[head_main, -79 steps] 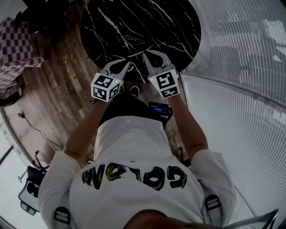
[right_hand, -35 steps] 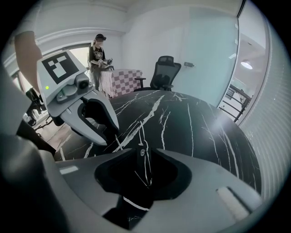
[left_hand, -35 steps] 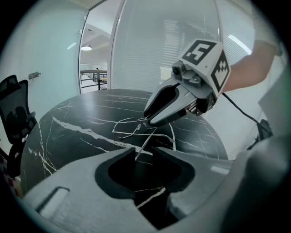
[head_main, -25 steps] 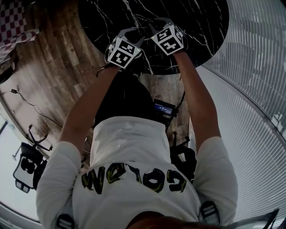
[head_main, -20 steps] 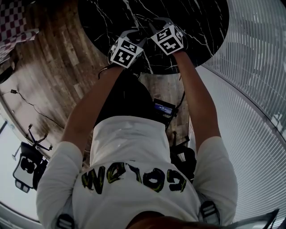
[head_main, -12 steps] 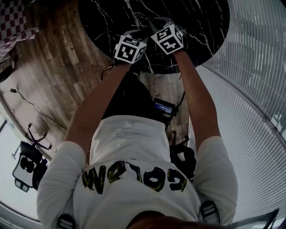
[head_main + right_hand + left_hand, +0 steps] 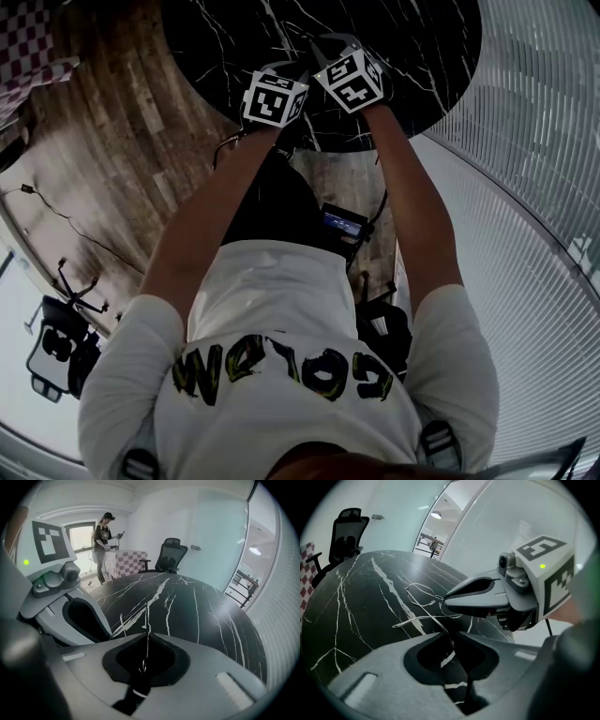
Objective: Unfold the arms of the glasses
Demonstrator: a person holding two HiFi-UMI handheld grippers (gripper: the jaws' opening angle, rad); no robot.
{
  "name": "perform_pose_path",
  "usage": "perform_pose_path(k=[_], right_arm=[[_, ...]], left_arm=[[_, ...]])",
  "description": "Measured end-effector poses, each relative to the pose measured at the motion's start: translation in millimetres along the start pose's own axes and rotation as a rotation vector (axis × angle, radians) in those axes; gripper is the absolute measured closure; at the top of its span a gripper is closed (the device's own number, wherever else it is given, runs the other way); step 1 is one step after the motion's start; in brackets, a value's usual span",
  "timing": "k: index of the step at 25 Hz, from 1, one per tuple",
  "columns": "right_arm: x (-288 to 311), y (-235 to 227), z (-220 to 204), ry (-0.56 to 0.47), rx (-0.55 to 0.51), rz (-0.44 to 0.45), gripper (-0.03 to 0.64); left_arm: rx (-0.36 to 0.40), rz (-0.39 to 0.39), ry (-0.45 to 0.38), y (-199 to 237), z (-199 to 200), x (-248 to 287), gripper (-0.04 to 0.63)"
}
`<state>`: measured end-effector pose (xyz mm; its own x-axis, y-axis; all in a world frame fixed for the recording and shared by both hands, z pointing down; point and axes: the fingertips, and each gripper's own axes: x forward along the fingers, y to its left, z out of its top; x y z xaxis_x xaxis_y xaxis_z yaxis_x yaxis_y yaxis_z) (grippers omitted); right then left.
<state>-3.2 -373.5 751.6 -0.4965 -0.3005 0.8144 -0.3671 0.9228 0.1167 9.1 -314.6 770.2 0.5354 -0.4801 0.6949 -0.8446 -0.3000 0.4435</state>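
Observation:
Thin wire-frame glasses (image 7: 412, 620) lie on the black marble table (image 7: 351, 611) near its front edge. One slim wire of the frame runs into my left gripper (image 7: 451, 635), whose jaws have just been closing and now meet on it. My right gripper (image 7: 146, 634) has also just been closing; its tips pinch another thin wire of the glasses (image 7: 146, 613). The two grippers sit close together, the right gripper's jaw (image 7: 478, 595) lying just past the lens loop. In the head view their marker cubes (image 7: 275, 98) (image 7: 352, 80) hide the glasses.
A black office chair (image 7: 171, 555) stands beyond the table's far side. A person (image 7: 104, 541) stands by a checkered cloth (image 7: 125, 559) at the back. A ribbed glass wall (image 7: 525, 187) curves along the right; wooden floor (image 7: 112, 159) lies left.
My left gripper has shifted right, closer to the right gripper, and rolled. The right gripper has stayed where it was.

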Motion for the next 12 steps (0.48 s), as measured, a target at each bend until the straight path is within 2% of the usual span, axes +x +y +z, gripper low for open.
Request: perform_pose_path(k=[12], right_arm=[[-4.1,2.9,-2.5,0.001,-0.024,-0.007,0.604]], left_arm=[[0.010,0.017,0.013,2.3,-6.9,-4.4,0.561]])
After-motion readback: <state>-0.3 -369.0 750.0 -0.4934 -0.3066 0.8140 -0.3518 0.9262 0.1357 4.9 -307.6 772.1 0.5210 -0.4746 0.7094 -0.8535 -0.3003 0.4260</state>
